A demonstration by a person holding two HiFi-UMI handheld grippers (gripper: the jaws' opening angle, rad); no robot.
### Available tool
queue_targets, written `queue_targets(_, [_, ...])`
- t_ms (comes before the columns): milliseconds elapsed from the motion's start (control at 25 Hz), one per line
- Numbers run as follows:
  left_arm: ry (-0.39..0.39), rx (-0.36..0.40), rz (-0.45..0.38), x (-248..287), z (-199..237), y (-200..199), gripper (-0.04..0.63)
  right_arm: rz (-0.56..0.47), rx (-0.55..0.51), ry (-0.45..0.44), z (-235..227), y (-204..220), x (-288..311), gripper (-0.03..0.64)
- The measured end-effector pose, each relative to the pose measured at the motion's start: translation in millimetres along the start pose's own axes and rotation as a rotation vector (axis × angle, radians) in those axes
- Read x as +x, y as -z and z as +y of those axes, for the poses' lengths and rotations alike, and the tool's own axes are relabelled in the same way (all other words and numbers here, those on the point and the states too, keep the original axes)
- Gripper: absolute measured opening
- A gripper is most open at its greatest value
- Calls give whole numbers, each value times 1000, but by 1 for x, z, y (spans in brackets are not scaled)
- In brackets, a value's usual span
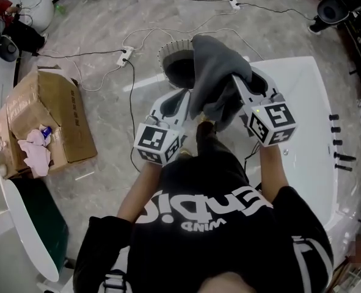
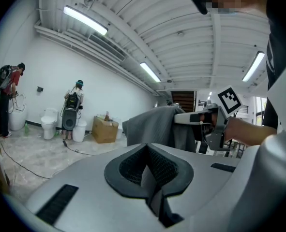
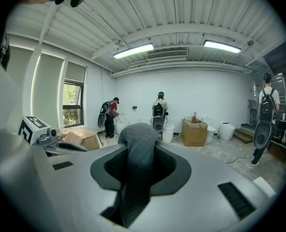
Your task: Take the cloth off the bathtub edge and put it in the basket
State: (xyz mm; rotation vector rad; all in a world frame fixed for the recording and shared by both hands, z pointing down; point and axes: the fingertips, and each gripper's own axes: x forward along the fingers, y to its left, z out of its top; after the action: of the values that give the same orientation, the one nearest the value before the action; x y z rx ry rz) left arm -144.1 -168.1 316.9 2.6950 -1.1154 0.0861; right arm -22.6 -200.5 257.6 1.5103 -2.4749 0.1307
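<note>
A grey cloth [image 1: 214, 66] hangs in the air from my right gripper [image 1: 238, 81], which is shut on it. In the right gripper view the cloth [image 3: 140, 149] fills the gap between the jaws and drapes toward the camera. My left gripper [image 1: 183, 96] is held beside the cloth's left side, its jaws together with nothing between them [image 2: 150, 170]. From the left gripper view the cloth [image 2: 152, 124] and the right gripper [image 2: 191, 117] lie ahead to the right. The round white ribbed basket [image 1: 168, 50] stands on the floor just beyond the cloth, partly hidden by it. The white bathtub [image 1: 302, 102] is on the right.
An open cardboard box [image 1: 46, 115] with pink rags lies on the floor at left. Cables and a power strip [image 1: 126, 54] run across the marble floor near the basket. People [image 3: 159, 110] stand by toilets and boxes at the far wall.
</note>
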Motion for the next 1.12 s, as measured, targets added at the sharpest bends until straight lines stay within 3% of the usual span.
queue_targets(320, [-7, 10, -2, 61, 44, -16, 14, -57, -12, -30, -43, -40, 67, 94])
queue_targets(600, [-79, 9, -1, 130, 99, -45, 14, -81, -29, -127, -83, -75, 144, 94])
queue_targets(920, [-187, -13, -10, 182, 145, -61, 14, -41, -27, -248, -113, -71, 209, 94])
queue_targets(1120, [-208, -33, 26, 195, 165, -54, 14, 15, -21, -291, -119, -49, 239, 94])
